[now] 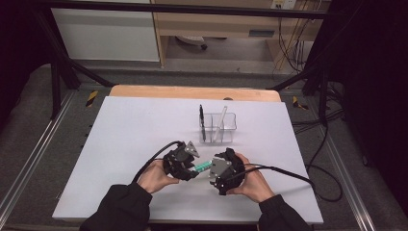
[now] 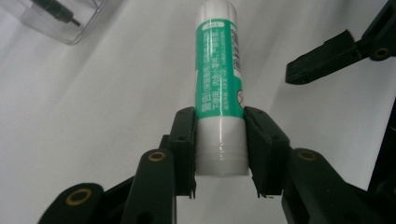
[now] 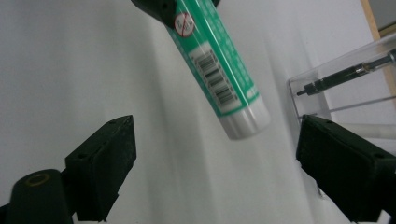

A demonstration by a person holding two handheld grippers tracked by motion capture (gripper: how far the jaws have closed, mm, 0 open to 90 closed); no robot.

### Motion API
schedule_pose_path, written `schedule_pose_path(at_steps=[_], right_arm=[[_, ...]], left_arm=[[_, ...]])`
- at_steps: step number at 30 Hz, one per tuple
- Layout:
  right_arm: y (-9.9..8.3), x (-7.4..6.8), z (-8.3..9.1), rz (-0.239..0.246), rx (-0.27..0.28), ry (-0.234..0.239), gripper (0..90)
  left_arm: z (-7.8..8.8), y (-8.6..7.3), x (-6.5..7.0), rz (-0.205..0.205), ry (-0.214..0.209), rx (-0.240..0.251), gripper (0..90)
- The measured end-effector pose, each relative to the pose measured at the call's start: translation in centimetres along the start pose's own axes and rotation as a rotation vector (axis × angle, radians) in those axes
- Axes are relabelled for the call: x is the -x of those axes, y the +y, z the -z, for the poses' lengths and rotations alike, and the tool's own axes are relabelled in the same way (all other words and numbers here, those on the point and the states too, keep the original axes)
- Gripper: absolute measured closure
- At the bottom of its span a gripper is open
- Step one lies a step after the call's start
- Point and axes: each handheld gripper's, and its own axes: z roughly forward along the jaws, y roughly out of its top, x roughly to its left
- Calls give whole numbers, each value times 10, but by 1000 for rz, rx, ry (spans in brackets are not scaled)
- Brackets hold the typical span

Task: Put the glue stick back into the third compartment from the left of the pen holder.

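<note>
We see a white table (image 1: 125,144) with a clear organizer (image 1: 218,128) holding a black pen (image 1: 202,121). Left gripper (image 2: 219,154) is clamped on the white base end of a green glue stick (image 2: 218,79), held above the table. Right gripper (image 3: 212,177) gapes wide near its free end. We judge it light, rigid, slick plastic; grip mid-barrel.
</note>
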Motion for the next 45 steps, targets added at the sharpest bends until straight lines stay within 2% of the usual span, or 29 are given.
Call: schedule_pose_path(at_steps=[9,20,34,38,43,45], right_arm=[[-3,-4,3,135,21,-20,282],[-5,-6,3,305,47,-50,446],[-7,-10,4,408,64,-47,600],[-7,-11,5,420,63,-39,643],[-8,-12,5,440,62,-39,656],[-8,-11,6,428,59,-34,658]], left_arm=[[-8,15,6,-30,-21,-22,650],[-16,26,13,-43,-41,-40,650],[-20,30,16,-35,-51,-36,650],[-21,31,16,-30,-54,-38,650],[-21,31,17,-30,-52,-33,649],[-20,31,16,-36,-56,-34,648]])
